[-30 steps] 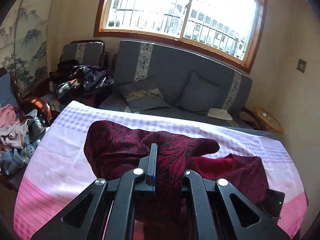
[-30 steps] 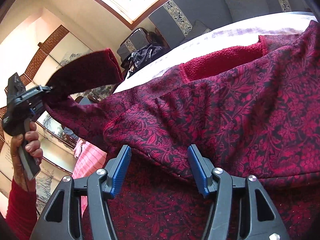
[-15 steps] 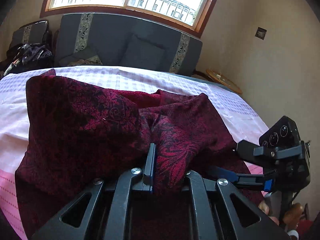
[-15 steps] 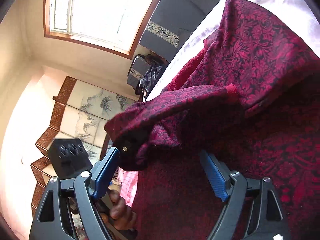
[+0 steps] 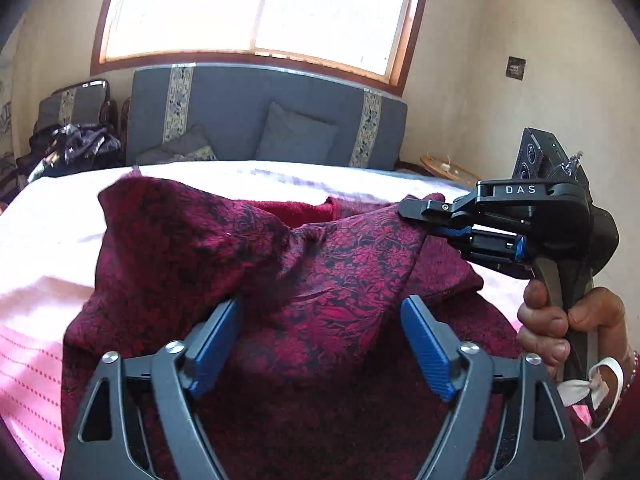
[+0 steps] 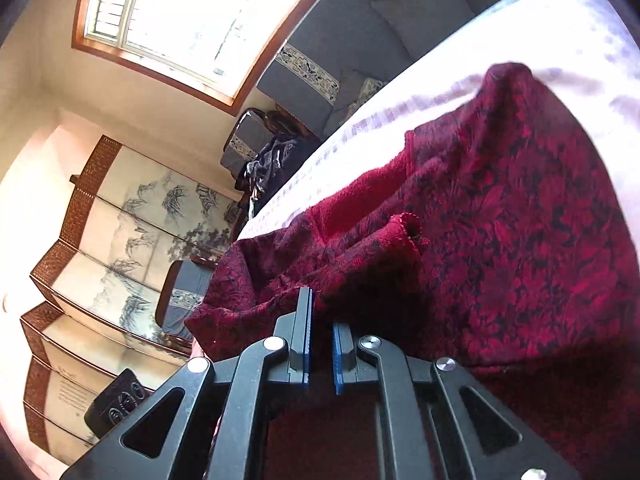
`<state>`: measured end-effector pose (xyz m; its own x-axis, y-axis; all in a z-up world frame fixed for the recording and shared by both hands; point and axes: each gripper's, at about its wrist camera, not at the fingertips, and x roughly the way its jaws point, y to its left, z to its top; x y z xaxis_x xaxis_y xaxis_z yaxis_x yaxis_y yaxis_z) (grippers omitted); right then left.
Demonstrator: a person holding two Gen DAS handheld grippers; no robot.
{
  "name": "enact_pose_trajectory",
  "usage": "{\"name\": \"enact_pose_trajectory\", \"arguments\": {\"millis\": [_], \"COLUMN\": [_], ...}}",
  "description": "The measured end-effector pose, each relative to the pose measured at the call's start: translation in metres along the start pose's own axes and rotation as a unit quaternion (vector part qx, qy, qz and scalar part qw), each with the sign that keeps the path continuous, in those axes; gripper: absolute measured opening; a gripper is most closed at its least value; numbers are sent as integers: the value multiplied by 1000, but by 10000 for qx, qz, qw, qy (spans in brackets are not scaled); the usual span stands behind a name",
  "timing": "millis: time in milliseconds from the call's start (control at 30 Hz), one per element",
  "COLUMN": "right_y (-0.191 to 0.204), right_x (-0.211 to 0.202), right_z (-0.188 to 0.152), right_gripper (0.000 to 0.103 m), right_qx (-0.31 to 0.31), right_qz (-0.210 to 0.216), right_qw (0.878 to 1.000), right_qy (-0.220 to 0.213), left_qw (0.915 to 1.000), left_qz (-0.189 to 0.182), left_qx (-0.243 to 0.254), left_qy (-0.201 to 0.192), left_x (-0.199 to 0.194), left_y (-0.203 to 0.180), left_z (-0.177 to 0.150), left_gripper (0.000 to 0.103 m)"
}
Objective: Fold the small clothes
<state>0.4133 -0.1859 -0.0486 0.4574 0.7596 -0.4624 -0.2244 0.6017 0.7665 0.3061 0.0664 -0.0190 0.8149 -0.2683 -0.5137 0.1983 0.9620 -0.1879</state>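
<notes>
Left tool just let the red garment go; right tool just clamped its sleeve. Draw sleeve flat across garment.

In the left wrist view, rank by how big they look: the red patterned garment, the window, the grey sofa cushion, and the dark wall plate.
Largest to smallest as they look:
1. red patterned garment, though it lies nearest the camera
2. window
3. grey sofa cushion
4. dark wall plate
</notes>
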Motion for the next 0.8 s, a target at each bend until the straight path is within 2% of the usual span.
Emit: {"name": "enact_pose_trajectory", "arguments": {"millis": [33, 67, 133, 167, 233, 333, 433, 600, 800], "right_y": [9, 18, 31, 29, 6, -44, -71, -76, -81], "right_x": [-12, -26, -53, -56, -47, -33, -30, -27, -23], "right_z": [7, 13, 20, 22, 30, 28, 18, 15, 12], "right_gripper": [8, 8, 8, 8, 8, 8, 8, 8, 8], "right_qx": [-266, -562, -1217, -1378, -1127, -410, 9, 5, 26], "right_qz": [-31, -20, -300, -526, -696, -870, -803, -802, -813], "right_qw": [9993, 9965, 9841, 9799, 9853, 9935, 9951, 9952, 9962], "right_qy": [-269, -622, -1262, -1341, -1076, -608, -581, -557, -306], "left_qw": [9995, 9983, 9960, 9957, 9960, 9980, 9981, 9941, 9858], "left_qz": [167, 338, 468, 532, 669, 601, 506, 508, 488], "left_qx": [108, 217, 429, 526, 530, 151, -334, -947, -1563], "left_qy": [-226, -420, -626, -546, -277, -105, -60, 141, 360], "left_x": [-8, -16, -21, -17, -6, 1, 2, 10, 17], "left_y": [-2, -4, -2, 0, 8, 28, 50, 77, 96], "left_z": [1, 2, 2, 2, -1, -6, -10, -14, -22], "left_gripper": [99, 103, 103, 103, 103, 103, 103, 103, 103]}}
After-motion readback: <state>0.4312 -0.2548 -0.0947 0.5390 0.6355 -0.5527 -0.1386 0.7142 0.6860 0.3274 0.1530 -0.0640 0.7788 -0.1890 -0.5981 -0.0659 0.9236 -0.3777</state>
